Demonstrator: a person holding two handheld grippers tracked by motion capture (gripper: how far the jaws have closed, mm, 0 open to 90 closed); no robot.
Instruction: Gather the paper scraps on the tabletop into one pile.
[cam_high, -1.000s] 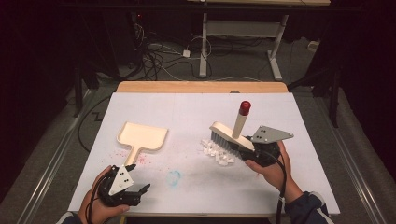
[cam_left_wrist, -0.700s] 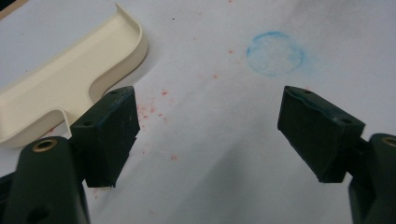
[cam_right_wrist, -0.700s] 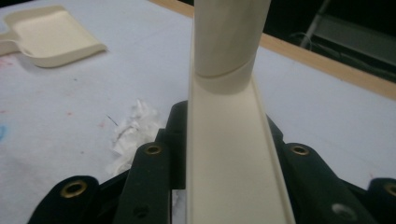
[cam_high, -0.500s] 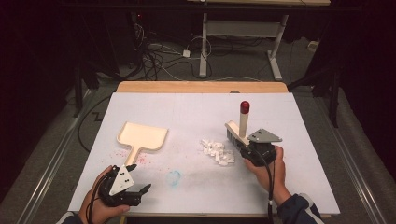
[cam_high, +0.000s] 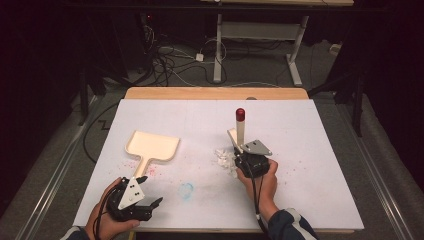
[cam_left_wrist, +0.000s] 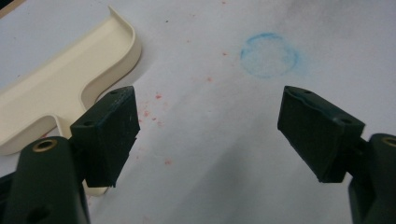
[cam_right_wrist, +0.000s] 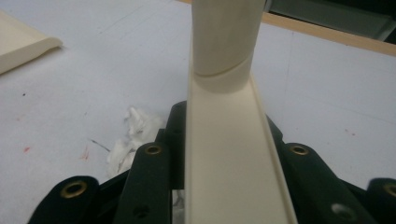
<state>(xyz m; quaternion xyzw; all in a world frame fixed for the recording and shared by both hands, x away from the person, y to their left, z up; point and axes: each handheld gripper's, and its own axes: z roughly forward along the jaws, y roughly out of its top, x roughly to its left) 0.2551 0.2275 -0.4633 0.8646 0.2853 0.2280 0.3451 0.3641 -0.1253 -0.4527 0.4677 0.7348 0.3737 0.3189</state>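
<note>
So this looks like the sweeping step: the right gripper (cam_high: 248, 161) has its fingers clamped on the cream head of a small brush (cam_high: 239, 134), whose handle with a red tip sticks up above the hand. The brush sits right at the pile of white paper scraps (cam_high: 225, 159), about mid-tabletop (cam_high: 310, 140), bristle side down as far as one can tell from the high view.

The dustpan (cam_high: 152, 146) lies flat well to the left of the scraps, with its handle pointing toward the left gripper (cam_left_wrist: 205, 135). That gripper's fingers are spread wide with nothing between them, hovering just beside the pan's handle.

Best guess at what's next: the left has to grab the pan handle and steady it, while the right drags the scraps leftward across the bare stretch toward the pan's open lip.

Looks-wise the brush is pale cream plastic, glossy, with a round handle joining a long narrow head.
</note>
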